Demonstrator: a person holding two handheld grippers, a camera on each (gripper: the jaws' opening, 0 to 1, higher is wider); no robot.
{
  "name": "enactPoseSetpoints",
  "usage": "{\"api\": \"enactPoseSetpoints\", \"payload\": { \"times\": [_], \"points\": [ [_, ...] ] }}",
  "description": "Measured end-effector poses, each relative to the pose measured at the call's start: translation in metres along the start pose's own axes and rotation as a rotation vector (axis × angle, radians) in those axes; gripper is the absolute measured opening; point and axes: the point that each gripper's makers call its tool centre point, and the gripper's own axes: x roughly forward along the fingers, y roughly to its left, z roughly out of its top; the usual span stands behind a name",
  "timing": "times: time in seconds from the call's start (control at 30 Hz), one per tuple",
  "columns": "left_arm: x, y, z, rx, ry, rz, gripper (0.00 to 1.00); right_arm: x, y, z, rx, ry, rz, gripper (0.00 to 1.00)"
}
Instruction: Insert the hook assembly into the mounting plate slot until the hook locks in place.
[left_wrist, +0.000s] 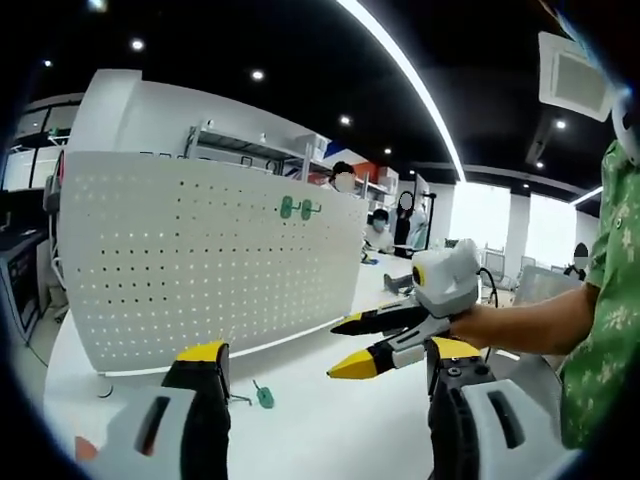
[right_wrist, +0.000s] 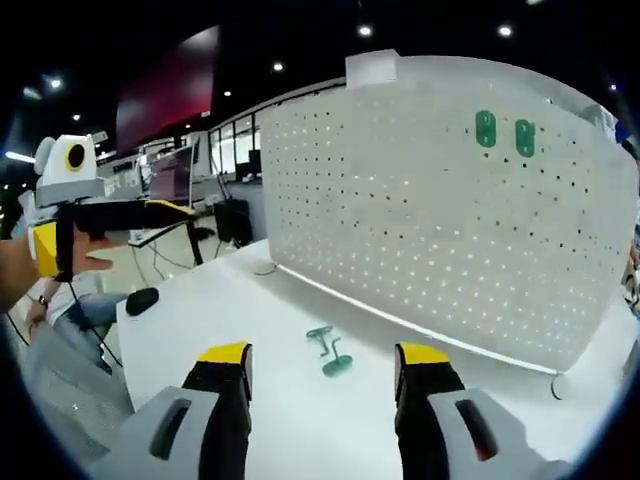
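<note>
A white pegboard mounting plate stands upright on the white table. Two green hooks sit in its upper holes; in the right gripper view they appear as green hooks on the pegboard. A loose green hook assembly lies flat on the table in front of the board, also seen as the hook assembly. My left gripper is open and empty above the table. My right gripper is open, empty, above the loose hook. The right gripper enters the left view, hand-held, jaws apart.
The left gripper shows at the left of the right gripper view, held in a hand. A black object lies near the table's far edge. A person's arm and green shirt are at the right. People stand behind the board.
</note>
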Motion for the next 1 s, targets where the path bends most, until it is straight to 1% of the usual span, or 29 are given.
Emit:
{"api": "enactPoseSetpoints", "payload": {
  "times": [0.17, 0.23, 0.4, 0.53, 0.83, 1.0],
  "points": [
    [0.001, 0.003, -0.003, -0.009, 0.003, 0.000, 0.83, 0.018, 0.001, -0.007, -0.020, 0.040, 0.008, 0.54],
    [0.002, 0.004, -0.003, -0.011, 0.003, -0.002, 0.83, 0.024, 0.002, -0.008, -0.027, 0.051, 0.009, 0.52],
    [0.003, 0.008, -0.005, -0.018, 0.006, -0.002, 0.83, 0.039, 0.004, -0.013, -0.032, 0.078, 0.014, 0.51],
    [0.005, 0.011, -0.008, -0.022, 0.011, -0.001, 0.83, 0.050, 0.003, -0.016, -0.039, 0.097, 0.014, 0.47],
    [0.008, 0.016, -0.010, -0.027, 0.016, -0.002, 0.82, 0.077, -0.004, -0.027, -0.001, 0.152, 0.006, 0.38],
    [0.009, 0.021, -0.012, -0.029, 0.017, 0.001, 0.82, 0.091, -0.004, -0.036, 0.017, 0.186, 0.004, 0.37]
  ]
}}
